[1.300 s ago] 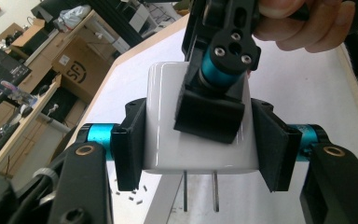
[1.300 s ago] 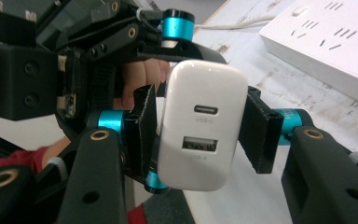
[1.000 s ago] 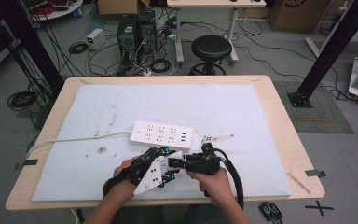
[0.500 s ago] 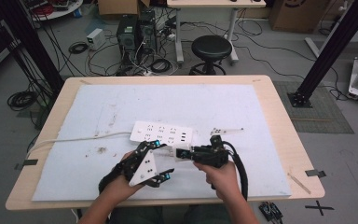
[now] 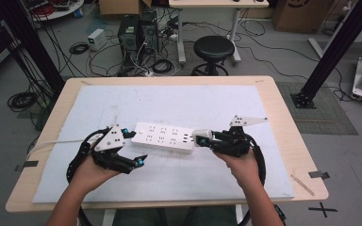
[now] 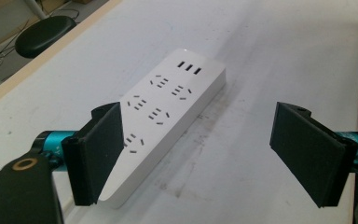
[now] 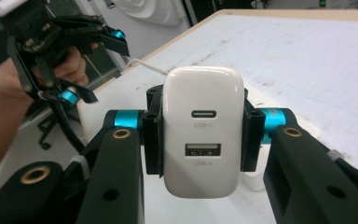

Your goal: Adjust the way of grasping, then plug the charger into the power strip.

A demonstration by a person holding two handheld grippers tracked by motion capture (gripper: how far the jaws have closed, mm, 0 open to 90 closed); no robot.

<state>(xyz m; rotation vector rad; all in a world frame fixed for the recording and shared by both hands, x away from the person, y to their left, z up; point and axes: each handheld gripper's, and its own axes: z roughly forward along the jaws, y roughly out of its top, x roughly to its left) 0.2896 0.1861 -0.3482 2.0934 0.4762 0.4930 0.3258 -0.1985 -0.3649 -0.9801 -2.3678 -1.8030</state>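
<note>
R gripper [image 7: 200, 140] jaws clamped on USB charger [image 7: 203, 135]; L gripper [image 6: 209, 149] jaws apart over power strip [image 6: 168, 121].

White power strip [image 5: 164, 137]: smooth, glossy hard plastic, catching a soft sheen along its edges. White charger [image 7: 202, 129] at the strip's end: smooth plastic with a satin gloss; its ports are labelled in grey print. Right tongs [image 7: 200, 135], clamped on the charger: matt black arms, anodised blue metal pins, brass-coloured rings, dull black pads. Left tongs [image 6: 205, 154], spread beside the strip: the same matt black pads [image 6: 307, 158]. Desk [image 5: 283, 113] beneath the strip: pale wood-look rim; white matt sheet, scuffed and stained.
</note>
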